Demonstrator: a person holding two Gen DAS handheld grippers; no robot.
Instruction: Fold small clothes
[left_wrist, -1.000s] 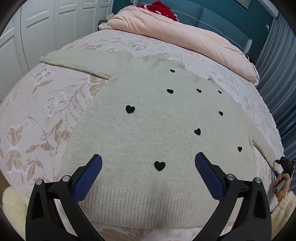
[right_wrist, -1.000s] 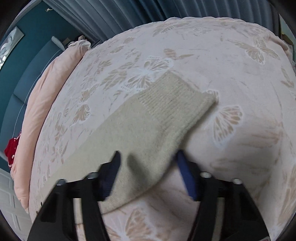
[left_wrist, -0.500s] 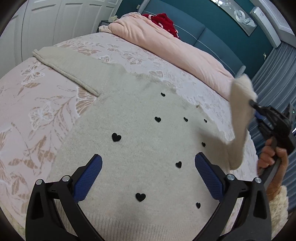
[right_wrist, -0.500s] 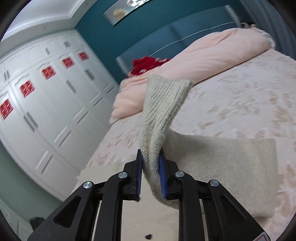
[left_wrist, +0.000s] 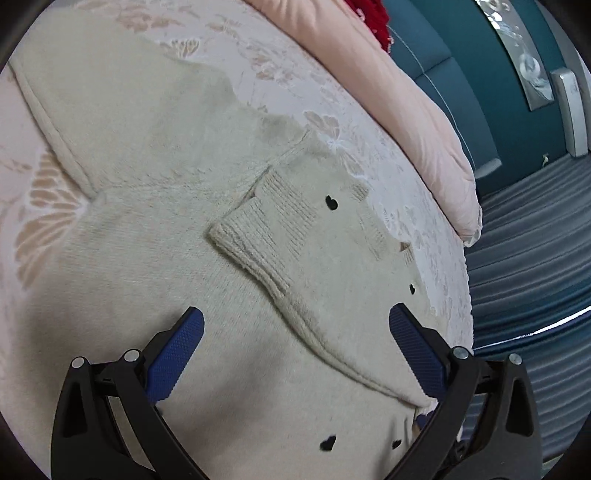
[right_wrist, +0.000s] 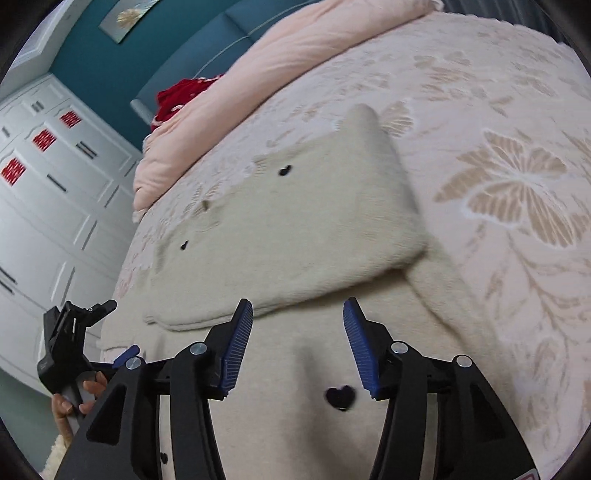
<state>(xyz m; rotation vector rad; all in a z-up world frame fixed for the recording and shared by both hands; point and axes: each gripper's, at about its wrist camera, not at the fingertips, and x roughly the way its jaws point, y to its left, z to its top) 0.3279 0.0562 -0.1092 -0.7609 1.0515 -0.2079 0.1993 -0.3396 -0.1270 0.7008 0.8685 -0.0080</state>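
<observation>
Both the left hand-held gripper (left_wrist: 295, 350) and the right hand-held gripper (right_wrist: 298, 345) hover with jaws apart, holding nothing.

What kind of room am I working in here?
Almost certainly a bedroom: the sweater lies on a bed with a floral cover, a pink duvet bunched against a teal headboard, and white wardrobe doors beside it.
</observation>
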